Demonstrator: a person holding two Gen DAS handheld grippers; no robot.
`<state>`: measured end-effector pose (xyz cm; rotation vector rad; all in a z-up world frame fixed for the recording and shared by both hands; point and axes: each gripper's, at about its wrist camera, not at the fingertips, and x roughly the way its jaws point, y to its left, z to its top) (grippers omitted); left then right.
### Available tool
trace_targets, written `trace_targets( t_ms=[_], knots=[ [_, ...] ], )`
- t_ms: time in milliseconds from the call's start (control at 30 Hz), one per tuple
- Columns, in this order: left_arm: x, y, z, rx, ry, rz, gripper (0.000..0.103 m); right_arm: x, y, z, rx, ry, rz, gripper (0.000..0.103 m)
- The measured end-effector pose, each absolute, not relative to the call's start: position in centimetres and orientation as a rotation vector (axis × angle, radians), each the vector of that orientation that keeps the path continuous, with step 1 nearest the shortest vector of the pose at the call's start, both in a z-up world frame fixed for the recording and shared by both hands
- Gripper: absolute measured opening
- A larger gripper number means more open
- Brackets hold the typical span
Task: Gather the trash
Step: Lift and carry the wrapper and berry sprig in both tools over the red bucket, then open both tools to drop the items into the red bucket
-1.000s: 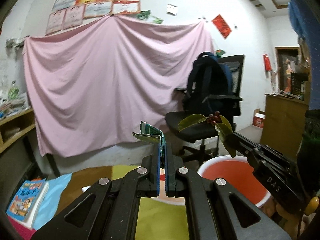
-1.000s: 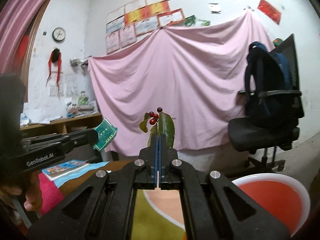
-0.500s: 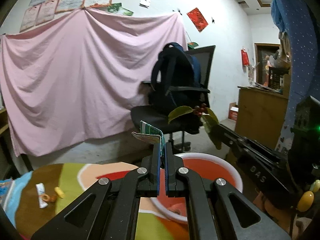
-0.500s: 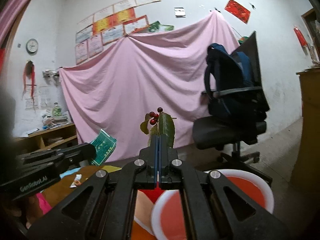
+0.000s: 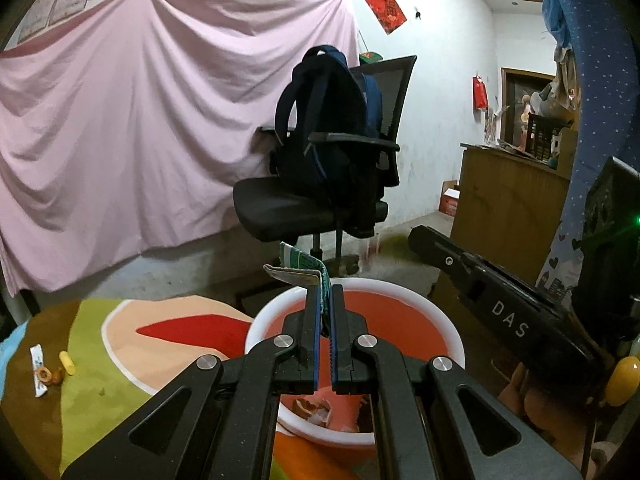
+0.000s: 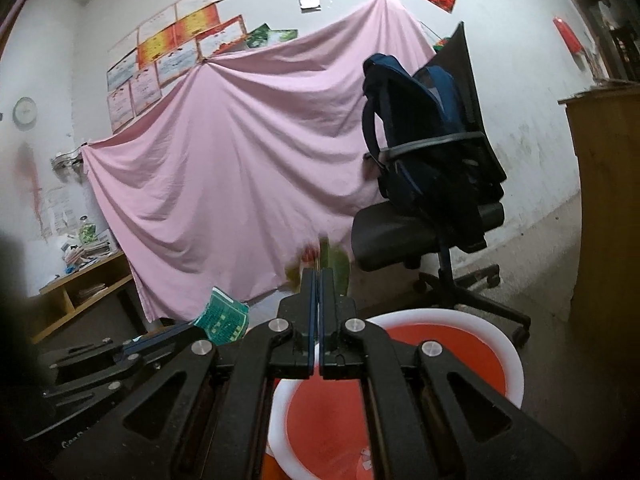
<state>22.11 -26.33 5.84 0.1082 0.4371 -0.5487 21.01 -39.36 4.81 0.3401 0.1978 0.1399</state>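
Note:
My left gripper (image 5: 326, 292) is shut on a folded green packet (image 5: 298, 270), held over the near rim of a red basin with a white rim (image 5: 436, 312). In the right wrist view, my right gripper (image 6: 319, 276) is shut on a leafy sprig with red berries (image 6: 338, 268), which is blurred by motion. It sits above the basin (image 6: 460, 316). The left gripper (image 6: 196, 326) shows to its left with the packet (image 6: 224, 316). From the left wrist view, the right gripper (image 5: 418, 236) reaches in from the right above the basin's far side. A few scraps (image 5: 312, 408) lie in the basin.
A black office chair with a blue backpack (image 5: 332, 152) stands behind the basin before a pink sheet (image 5: 120, 140). Small scraps (image 5: 48, 368) lie on the patterned tablecloth at left. A wooden cabinet (image 5: 508, 208) is at right, and a low shelf (image 6: 80, 292) at far left.
Both grippers have swung to the right and a little down, from over the table to above the basin, each keeping its load. The sprig has become blurred.

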Motion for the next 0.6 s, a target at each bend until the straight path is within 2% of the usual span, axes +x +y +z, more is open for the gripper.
trace_targets(
  t_ms=[200, 600],
  knots=[
    [23.9, -26.5, 4.9, 0.058, 0.523, -0.552, 0.002, 21.8, -39.7, 4.2, 0.363, 0.231, 0.137, 0.031],
    [25.9, -25.1, 4.2, -0.014, 0.62, -0.542, 0.009, 22.2, -39.8, 3.9, 0.364, 0.251, 0.128, 0.032]
  ],
)
